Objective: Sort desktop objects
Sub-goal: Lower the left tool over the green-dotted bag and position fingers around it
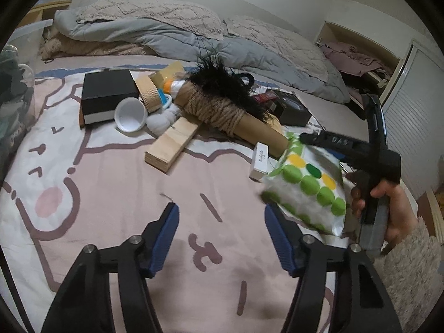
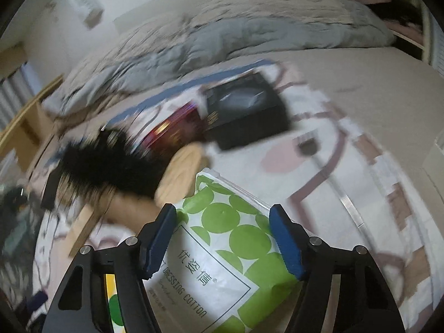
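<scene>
A white pack of dressing cotton with green dots [image 2: 222,238] sits between the blue pads of my right gripper [image 2: 222,238], which is shut on it and holds it above the bed. The same pack [image 1: 308,186] shows at the right of the left wrist view, with the right gripper's black body [image 1: 360,149] and the hand behind it. My left gripper [image 1: 220,233] is open and empty over the pink cartoon bedsheet [image 1: 111,194]. A pile of objects lies ahead: a black box [image 1: 108,94], a white cup [image 1: 130,113], a wooden block [image 1: 172,144], a rope-wound tube [image 1: 230,116] and black feathers [image 1: 222,83].
A small white box [image 1: 259,161] lies by the tube. A dark box [image 1: 291,108] and a red pack [image 1: 266,95] lie behind the pile. A grey duvet [image 1: 166,33] is bunched at the back. A roll of tape [image 1: 149,91] leans by the black box.
</scene>
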Demonstrator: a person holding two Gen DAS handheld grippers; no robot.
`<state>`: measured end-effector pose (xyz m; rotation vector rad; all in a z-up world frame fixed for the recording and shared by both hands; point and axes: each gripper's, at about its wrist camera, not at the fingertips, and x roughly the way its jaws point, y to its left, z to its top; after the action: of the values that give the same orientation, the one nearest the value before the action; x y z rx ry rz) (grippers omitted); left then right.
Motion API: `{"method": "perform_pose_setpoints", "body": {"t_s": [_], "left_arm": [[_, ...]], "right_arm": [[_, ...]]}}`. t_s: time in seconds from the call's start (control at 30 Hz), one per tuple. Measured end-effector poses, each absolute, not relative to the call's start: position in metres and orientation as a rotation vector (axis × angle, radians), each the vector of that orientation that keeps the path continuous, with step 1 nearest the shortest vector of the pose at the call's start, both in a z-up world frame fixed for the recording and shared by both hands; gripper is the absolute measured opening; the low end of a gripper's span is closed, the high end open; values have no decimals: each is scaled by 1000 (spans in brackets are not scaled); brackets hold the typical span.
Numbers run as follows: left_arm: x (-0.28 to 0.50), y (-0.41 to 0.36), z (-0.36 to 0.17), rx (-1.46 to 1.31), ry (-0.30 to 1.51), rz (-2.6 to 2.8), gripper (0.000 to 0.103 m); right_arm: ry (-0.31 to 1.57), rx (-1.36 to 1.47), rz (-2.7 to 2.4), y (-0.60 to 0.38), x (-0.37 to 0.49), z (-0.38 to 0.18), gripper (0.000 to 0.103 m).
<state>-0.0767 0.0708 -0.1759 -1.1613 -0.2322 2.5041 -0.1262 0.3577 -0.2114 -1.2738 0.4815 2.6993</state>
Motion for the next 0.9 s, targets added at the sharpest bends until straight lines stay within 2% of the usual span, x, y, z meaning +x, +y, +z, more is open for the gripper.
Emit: {"method": "perform_pose_setpoints", "body": {"t_s": [0.07, 0.27, 0.43, 0.77, 0.9], "left_arm": [[-76, 72, -178, -1185, -246, 2479, 56], [-64, 70, -188, -1259, -288, 2412, 52], [-44, 63, -192, -1287, -270, 2402, 52], [15, 46, -195, -1300, -350, 2292, 52], [34, 52, -190, -1249, -375, 2248, 52]], "right_arm": [[421, -1277, 2690, 344, -119, -211, 69], [536, -1314, 2672, 329, -93, -213, 69], [502, -1327, 2664, 302, -76, -208, 69], [559, -1320, 2676, 258, -16, -204, 69], [515, -1308, 2687, 245, -5, -202, 69]]}}
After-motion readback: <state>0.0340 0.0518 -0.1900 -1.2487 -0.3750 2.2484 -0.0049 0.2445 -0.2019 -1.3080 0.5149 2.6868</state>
